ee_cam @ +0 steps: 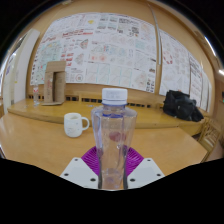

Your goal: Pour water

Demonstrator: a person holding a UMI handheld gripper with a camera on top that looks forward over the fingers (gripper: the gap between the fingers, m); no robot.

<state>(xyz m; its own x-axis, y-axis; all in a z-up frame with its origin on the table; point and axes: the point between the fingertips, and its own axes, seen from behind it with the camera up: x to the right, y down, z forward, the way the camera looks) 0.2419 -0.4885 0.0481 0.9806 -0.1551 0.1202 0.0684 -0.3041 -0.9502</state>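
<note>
A clear plastic water bottle (pixel 113 135) with a white cap stands upright between the 2 fingers of the handheld gripper (pixel 112 172), its base low between the purple pads (pixel 131 158) that flank it. The pads sit close against the bottle's sides, but whether both press on it, or the bottle is lifted or resting on the wooden table (pixel 40 140), cannot be told from this view. A white mug (pixel 75 124) sits on the table beyond the bottle and to its left, well apart from it, with its handle turned toward the bottle. Farther back, a brown paper bag (pixel 55 82) stands by the wall, a dark bag (pixel 182 105) rests at the right, and printed posters (pixel 105 48) cover the wall.

The step in hand appears to be securing the bottle before carrying it to the mug. The cap looks to be on, so nothing can flow until it comes off. To pour well, the grip should be firm at mid-body without crushing the thin plastic, the neck brought just over the mug's rim, and the tilt made slowly toward the opening.
</note>
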